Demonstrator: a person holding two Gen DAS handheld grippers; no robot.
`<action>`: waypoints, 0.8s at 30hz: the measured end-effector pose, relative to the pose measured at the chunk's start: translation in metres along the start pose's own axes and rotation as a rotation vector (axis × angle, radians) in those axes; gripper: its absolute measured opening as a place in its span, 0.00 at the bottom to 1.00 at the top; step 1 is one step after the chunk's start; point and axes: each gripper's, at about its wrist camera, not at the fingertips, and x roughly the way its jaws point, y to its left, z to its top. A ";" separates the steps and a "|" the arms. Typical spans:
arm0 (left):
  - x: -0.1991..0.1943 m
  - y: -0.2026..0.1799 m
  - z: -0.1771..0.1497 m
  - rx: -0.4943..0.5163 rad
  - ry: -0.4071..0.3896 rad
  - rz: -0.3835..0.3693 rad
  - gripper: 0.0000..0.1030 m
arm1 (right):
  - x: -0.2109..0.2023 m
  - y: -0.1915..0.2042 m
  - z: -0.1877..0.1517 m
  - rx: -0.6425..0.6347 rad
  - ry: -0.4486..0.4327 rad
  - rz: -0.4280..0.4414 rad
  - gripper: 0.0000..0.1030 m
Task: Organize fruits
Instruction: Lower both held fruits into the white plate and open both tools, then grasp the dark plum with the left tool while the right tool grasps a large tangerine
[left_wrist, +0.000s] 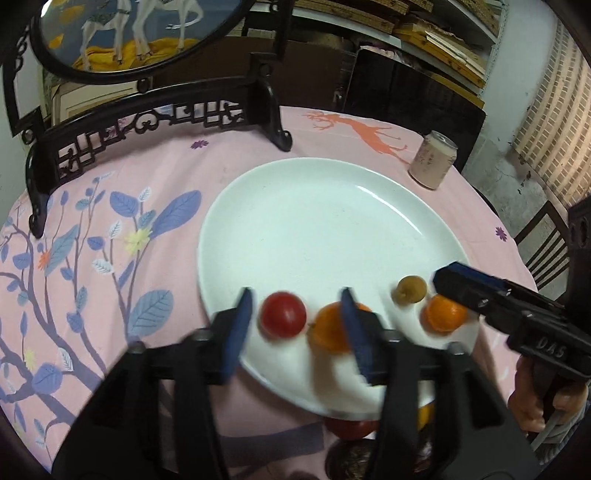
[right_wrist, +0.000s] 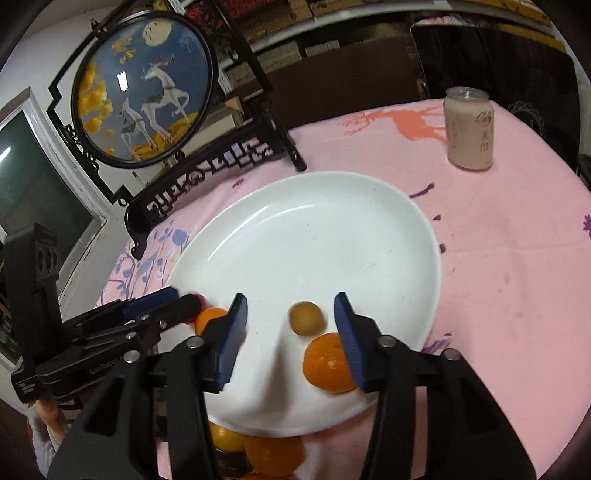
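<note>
A white plate (left_wrist: 332, 221) lies on the pink tablecloth and also shows in the right wrist view (right_wrist: 314, 240). On its near part lie a red fruit (left_wrist: 283, 314), an orange (left_wrist: 330, 326), a small brownish fruit (left_wrist: 410, 290) and a second orange (left_wrist: 445, 313). My left gripper (left_wrist: 299, 328) is open above the red fruit, empty. My right gripper (right_wrist: 291, 338) is open over the brownish fruit (right_wrist: 306, 318) and the second orange (right_wrist: 327, 362), empty. More fruits (right_wrist: 273, 456) lie below the plate's near edge.
A pink drink can (right_wrist: 469, 129) stands at the far right of the table. A black carved stand with a round deer painting (right_wrist: 144, 88) stands at the back left. The right gripper's body (left_wrist: 517, 317) shows at the right of the left wrist view.
</note>
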 end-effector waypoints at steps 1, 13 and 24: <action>-0.001 0.001 -0.001 -0.001 -0.001 -0.002 0.53 | -0.002 0.000 -0.001 -0.015 -0.008 -0.009 0.48; -0.054 0.012 -0.064 0.043 -0.015 0.026 0.52 | -0.056 0.005 -0.036 -0.049 -0.042 -0.013 0.48; -0.074 -0.004 -0.116 0.164 0.003 -0.015 0.53 | -0.099 -0.011 -0.071 -0.010 -0.084 0.003 0.51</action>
